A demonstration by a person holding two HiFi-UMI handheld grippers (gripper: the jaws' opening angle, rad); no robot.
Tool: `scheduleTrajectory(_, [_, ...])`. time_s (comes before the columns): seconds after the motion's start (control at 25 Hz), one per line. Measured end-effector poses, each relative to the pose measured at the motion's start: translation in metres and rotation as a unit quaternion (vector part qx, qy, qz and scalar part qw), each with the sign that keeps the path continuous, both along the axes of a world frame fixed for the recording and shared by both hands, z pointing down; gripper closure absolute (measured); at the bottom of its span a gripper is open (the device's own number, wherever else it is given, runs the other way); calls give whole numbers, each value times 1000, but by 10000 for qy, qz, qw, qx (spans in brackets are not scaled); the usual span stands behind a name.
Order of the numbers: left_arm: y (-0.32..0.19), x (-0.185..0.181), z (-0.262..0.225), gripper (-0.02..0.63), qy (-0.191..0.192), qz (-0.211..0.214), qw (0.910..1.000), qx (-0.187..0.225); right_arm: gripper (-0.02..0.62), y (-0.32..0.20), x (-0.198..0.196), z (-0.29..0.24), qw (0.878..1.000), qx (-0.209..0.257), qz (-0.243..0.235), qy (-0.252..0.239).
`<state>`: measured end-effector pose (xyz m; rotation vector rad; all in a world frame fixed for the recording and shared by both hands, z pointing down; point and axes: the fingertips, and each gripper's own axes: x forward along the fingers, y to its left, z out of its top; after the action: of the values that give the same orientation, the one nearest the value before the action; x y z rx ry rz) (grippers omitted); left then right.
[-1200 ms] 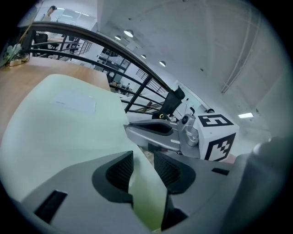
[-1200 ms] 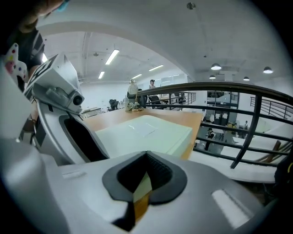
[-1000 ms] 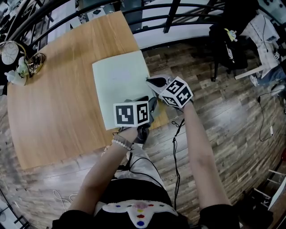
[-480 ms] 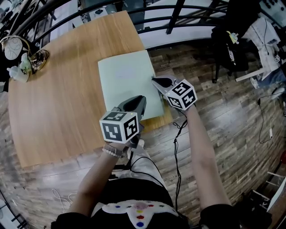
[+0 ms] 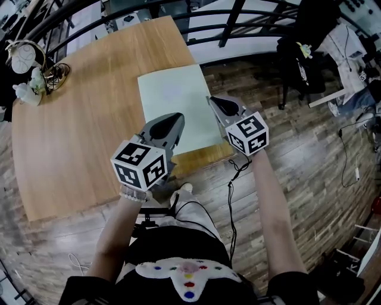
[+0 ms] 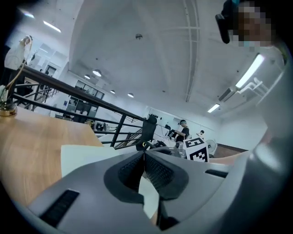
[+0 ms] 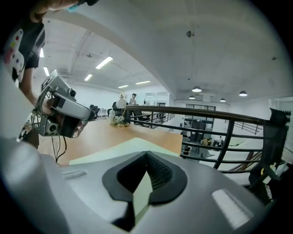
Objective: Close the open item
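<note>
A pale green flat folder (image 5: 172, 104) lies closed on the round wooden table (image 5: 77, 119) near its front right edge; it also shows as the green sheet (image 6: 87, 157) in the left gripper view and the same sheet (image 7: 123, 151) in the right gripper view. My left gripper (image 5: 176, 118) hovers above the folder's near left corner. Its jaws have just been closing and are shut with nothing between them, as the left gripper view shows (image 6: 144, 153). My right gripper (image 5: 213, 101) hangs over the folder's right edge, shut and empty (image 7: 147, 154).
A white ornament and wire stand (image 5: 27, 74) sit at the table's far left. A black railing (image 5: 238, 15) runs behind the table. A chair with clothes (image 5: 303, 53) stands on the wooden floor at right. Cables trail by my legs.
Both grippers have lifted off the folder and drawn back toward me. The left one rolled, showing its marker cube from another side, and its jaws closed.
</note>
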<state>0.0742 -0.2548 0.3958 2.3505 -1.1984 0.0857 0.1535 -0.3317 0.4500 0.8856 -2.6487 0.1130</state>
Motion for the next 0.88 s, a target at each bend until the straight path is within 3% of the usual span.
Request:
scheduleTrajectory(0.44, [47,-45,-76,598,-740,226,9885,1300,588,79,8,-88,9854,854,1395,-469])
scheduleTrajectory(0.64, [67,-61,-102,598,-1040,356,9786,1739,588,117,6,-116,9803,1029,1592,-553])
scheduleTrajectory(0.88, [85,-79,-114,598,-1136,374,9747,1889,588,151,-3,-138,9745,1251,1750,-635])
